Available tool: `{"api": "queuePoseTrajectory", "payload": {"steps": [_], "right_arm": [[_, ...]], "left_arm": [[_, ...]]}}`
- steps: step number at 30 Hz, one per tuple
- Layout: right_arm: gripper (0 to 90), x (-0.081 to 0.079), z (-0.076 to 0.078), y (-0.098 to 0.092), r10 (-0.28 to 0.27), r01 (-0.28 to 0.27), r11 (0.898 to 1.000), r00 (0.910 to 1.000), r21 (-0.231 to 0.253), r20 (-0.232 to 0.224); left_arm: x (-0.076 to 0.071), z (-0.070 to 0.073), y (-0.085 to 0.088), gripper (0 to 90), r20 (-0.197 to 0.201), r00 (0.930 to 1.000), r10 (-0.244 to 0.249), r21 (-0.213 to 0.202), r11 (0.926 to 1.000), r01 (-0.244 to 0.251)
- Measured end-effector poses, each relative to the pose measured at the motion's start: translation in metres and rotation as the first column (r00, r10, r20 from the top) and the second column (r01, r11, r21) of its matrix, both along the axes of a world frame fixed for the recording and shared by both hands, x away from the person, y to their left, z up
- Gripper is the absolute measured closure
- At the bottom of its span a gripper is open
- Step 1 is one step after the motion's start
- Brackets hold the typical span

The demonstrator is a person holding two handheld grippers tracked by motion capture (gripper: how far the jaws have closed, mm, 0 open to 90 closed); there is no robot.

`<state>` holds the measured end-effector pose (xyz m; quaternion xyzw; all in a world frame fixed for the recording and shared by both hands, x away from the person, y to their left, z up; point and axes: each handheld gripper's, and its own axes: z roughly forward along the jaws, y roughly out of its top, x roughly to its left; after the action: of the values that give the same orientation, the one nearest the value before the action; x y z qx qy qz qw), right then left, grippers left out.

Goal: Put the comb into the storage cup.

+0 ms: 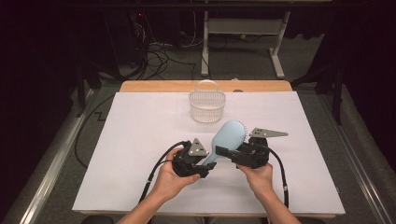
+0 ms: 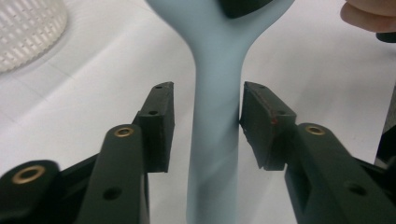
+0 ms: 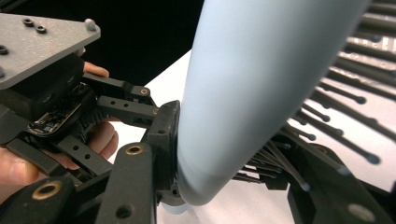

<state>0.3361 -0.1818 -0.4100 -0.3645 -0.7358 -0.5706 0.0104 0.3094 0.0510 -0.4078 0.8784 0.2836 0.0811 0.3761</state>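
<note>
Handing over a pale blue hairbrush (image 1: 227, 137) between two grippers, that is the step in hand as the high view has it: the brush hangs above the middle of the counter (image 1: 140, 140), head toward one o'clock, handle toward seven. The right gripper (image 1: 223, 152) pinches the lower edge of the head; the left gripper (image 1: 208, 164) sits at the handle's end. A white slatted basket (image 1: 207, 107) waits at twelve o'clock, well apart, likely the destination. The counter is covered by a plain white sheet, with a wooden edge at the far side. Beyond it lie grey floor, a tangle of cables (image 1: 154, 56) at eleven o'clock and a white desk frame (image 1: 243, 32) at twelve, all in a dark room.

Over to the left gripper view: the handle (image 2: 215, 121) runs straight up between the fingers (image 2: 161, 123), which stand spread. There's a clear gap at nine o'clock; the three o'clock pad is at or just beside the handle. To do this well, I'd say draw the left gripper straight back along the handle so neither pad drags the brush askew. The basket peeks in at ten o'clock.

Now the right gripper view: the fingers (image 3: 163, 140) are clamped on the brush head, one pad on the smooth blue back, the other in among the black bristles (image 3: 336, 116). That bristle side looks springy, so the grip should stay firm and the brush level. The left gripper sits at nine o'clock, a hand (image 3: 18, 168) behind it.
</note>
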Motion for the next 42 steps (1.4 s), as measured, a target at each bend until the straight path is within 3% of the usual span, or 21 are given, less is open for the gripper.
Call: {"api": "queuePoseTrajectory", "payload": {"steps": [8, 12, 19, 24, 32, 42], "right_arm": [[57.3, 0.003, 0.002, 0.000, 0.002, -0.002, 1.000, 1.0000, -0.013, -0.007], [57.0, 0.006, 0.001, 0.001, -0.002, 0.002, 1.000, 1.0000, -0.018, -0.008], [57.0, 0.014, 0.003, 0.000, -0.024, 0.023, 0.999, 0.9997, -0.026, -0.003], [56.9, 0.015, 0.007, -0.004, -0.038, 0.037, 0.999, 0.9993, -0.037, -0.003], [56.7, 0.016, 0.010, -0.008, -0.039, 0.038, 0.998, 0.9992, -0.049, -0.011], [56.4, 0.019, 0.013, -0.011, -0.046, 0.045, 0.998, 0.9987, -0.053, -0.020]], "left_arm": [[-0.001, -0.005, 0.006, 37.5, -0.009, 0.9998, 0.015, -0.034, 0.9993, -0.016], [-0.001, -0.010, 0.013, 33.6, 0.017, 0.9992, 0.036, -0.040, 0.9986, -0.035], [0.001, -0.015, 0.032, 33.6, 0.033, 0.9970, 0.070, -0.064, 0.9956, -0.068], [-0.002, -0.016, 0.047, 32.6, 0.081, 0.9916, 0.101, -0.083, 0.9920, -0.095], [-0.006, -0.019, 0.070, 32.4, 0.079, 0.9819, 0.172, -0.140, 0.9772, -0.160], [-0.005, -0.021, 0.090, 31.0, 0.115, 0.9682, 0.222, -0.168, 0.9650, -0.202]]}}
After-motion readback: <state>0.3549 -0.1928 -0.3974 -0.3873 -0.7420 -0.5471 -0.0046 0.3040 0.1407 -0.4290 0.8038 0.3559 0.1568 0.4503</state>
